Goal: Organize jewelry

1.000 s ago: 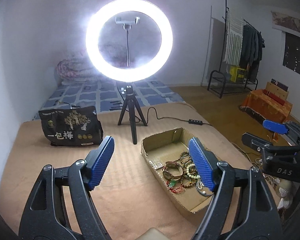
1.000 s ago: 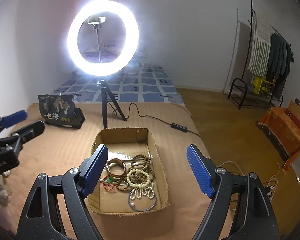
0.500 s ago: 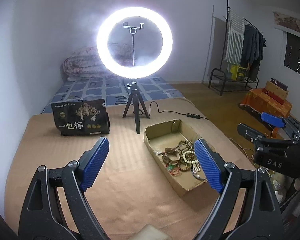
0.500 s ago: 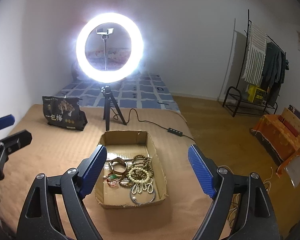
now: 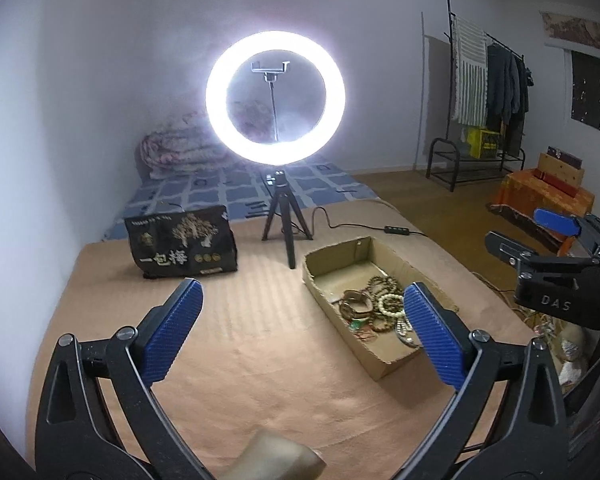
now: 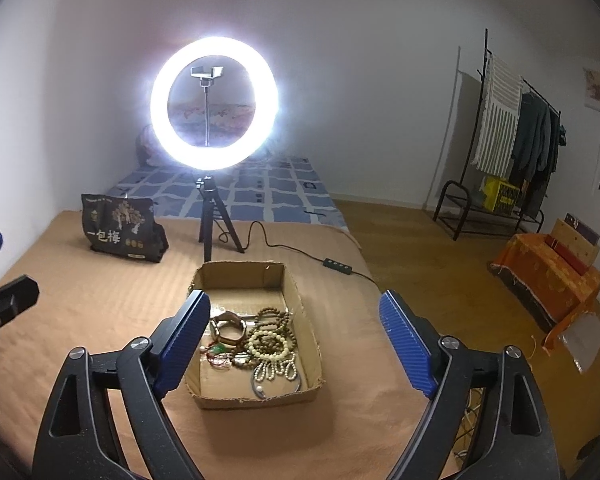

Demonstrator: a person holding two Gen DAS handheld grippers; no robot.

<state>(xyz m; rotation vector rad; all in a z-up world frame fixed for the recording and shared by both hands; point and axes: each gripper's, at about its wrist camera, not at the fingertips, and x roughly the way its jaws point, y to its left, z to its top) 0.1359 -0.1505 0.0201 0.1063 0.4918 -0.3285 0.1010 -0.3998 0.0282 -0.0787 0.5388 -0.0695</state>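
A shallow cardboard box lies on the tan bed cover. It holds a tangle of jewelry: bead bracelets, a brown bangle, a pearl string, a grey cord. My left gripper is open and empty, held above the cover to the left of the box. My right gripper is open and empty, raised above the near end of the box. Each gripper shows at the edge of the other's view: the right one, the left one.
A lit ring light on a small tripod stands behind the box, its cable and switch trailing right. A black snack bag stands at the back left. The bed edge and wooden floor are to the right.
Both grippers have pulled back and risen from the box, which now looks smaller and farther. Both stay open and empty. The jewelry has not moved.
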